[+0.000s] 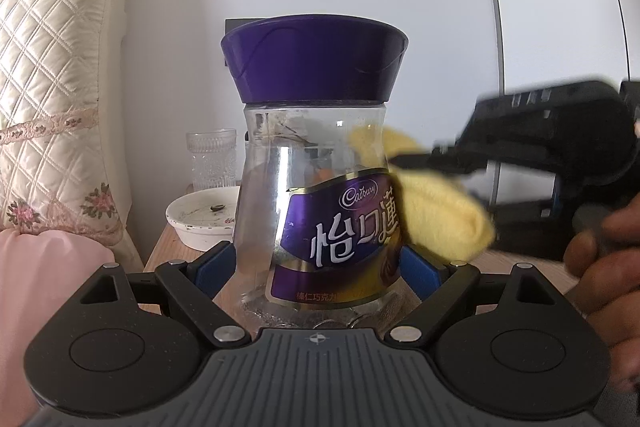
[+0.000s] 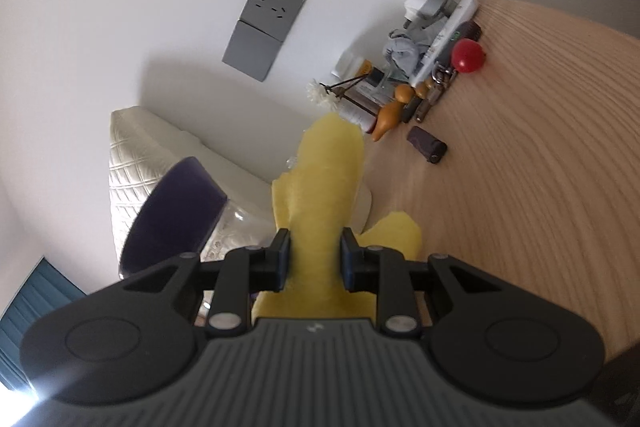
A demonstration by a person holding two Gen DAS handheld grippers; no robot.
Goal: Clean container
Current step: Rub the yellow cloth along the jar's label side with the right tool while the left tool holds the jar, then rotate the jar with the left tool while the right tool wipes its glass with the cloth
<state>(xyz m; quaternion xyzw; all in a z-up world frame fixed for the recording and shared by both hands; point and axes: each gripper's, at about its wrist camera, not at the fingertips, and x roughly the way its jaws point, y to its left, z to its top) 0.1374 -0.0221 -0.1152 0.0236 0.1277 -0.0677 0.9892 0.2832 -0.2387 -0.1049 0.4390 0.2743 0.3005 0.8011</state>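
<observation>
A clear plastic jar (image 1: 316,195) with a purple lid (image 1: 314,59) and a purple Cadbury label stands upright between the fingers of my left gripper (image 1: 316,267), which is shut on its lower body. My right gripper (image 2: 314,259) is shut on a yellow cloth (image 2: 324,183). In the left wrist view the right gripper (image 1: 532,155) comes in from the right and presses the yellow cloth (image 1: 436,207) against the jar's right side. The jar's purple lid (image 2: 176,215) shows at the left in the right wrist view.
A white dish (image 1: 202,215) and a patterned glass (image 1: 212,159) stand behind the jar on a wooden bedside table (image 2: 520,187). A quilted cream pillow (image 1: 56,87) is at the left. Small clutter with a red ball (image 2: 468,55) lies by the wall under a grey socket (image 2: 266,27).
</observation>
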